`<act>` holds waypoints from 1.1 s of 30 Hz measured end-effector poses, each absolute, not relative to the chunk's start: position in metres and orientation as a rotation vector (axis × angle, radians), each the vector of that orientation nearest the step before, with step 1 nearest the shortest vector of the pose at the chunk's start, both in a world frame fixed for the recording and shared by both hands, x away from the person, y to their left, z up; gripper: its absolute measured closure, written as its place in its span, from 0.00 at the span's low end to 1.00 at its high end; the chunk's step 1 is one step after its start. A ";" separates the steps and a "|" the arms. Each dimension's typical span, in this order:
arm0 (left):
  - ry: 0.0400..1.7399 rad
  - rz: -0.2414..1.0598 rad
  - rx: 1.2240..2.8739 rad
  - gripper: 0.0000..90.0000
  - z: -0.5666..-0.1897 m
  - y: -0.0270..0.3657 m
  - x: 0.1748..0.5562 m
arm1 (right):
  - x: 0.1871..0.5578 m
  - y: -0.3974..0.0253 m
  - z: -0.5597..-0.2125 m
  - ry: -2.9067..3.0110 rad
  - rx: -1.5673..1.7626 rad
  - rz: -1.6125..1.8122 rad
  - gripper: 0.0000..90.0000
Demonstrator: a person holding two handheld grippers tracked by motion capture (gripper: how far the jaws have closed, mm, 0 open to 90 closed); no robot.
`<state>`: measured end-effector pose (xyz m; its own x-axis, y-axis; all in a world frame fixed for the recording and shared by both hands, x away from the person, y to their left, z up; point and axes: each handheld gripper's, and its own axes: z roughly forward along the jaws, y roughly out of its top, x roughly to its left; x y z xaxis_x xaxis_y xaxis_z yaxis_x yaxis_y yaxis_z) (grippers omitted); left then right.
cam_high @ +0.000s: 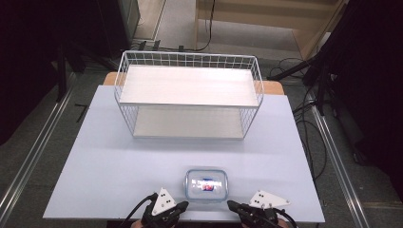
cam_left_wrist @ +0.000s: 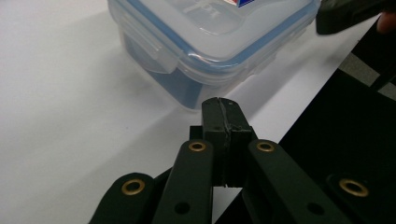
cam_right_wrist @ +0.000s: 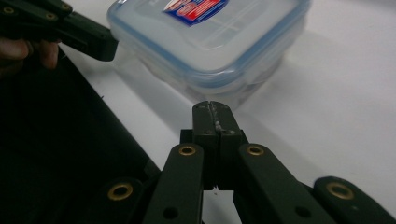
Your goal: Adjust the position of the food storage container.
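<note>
- Clear plastic, with a blue seal running under its lid: that is the food container (cam_high: pixel 206 185) sitting at the near edge of the white table (cam_high: pixel 95 171), between my 2 grippers.
- On my left gripper (cam_high: pixel 183 205) the 2 black jaws are pressed together with nothing between them; in the left gripper view (cam_left_wrist: pixel 223 103) the tips sit just short of the container (cam_left_wrist: pixel 210 42), near its corner, and I cannot see them touching it.
- On my right gripper (cam_high: pixel 230 204) the jaws are likewise closed flat against each other and hold nothing; in the right gripper view (cam_right_wrist: pixel 213 106) they point at the near corner of the container (cam_right_wrist: pixel 210 37), close to it but apart.
- A red and blue label (cam_right_wrist: pixel 195 9) shows on the lid, and a lid clasp (cam_left_wrist: pixel 156 51) is folded down on the side facing my left gripper.
- In the right gripper view my other gripper comes in from the upper left, its tip just beside the container's rim.
- Farther back on the table stands a white wire shelf (cam_high: pixel 189 95) with 2 pale boards, well apart from the container.
- Both grippers sit low over the table's near edge, with the container in the gap between them.
</note>
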<state>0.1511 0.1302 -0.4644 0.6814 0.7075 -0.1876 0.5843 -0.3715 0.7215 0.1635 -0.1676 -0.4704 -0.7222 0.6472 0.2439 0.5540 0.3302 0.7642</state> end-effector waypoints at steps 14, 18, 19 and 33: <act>1.006 0.198 2.067 1.00 -0.464 0.135 0.149 | 0.178 -0.149 -0.475 2.489 1.105 1.328 1.00; 1.005 0.195 2.065 1.00 -0.463 0.134 0.150 | 0.187 -0.145 -0.477 2.489 1.116 1.321 1.00; 1.006 0.195 2.061 1.00 -0.463 0.133 0.151 | 0.187 -0.145 -0.477 2.489 1.116 1.321 1.00; 0.983 0.171 2.064 1.00 -0.463 0.116 0.161 | 0.175 -0.171 -0.474 2.426 1.173 1.318 1.00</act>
<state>0.1614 0.1157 -0.4627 0.6857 0.6969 -0.2101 0.5850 -0.3558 0.7288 0.1747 -0.1708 -0.4741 -0.6859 0.6913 0.2273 0.5671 0.3121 0.7622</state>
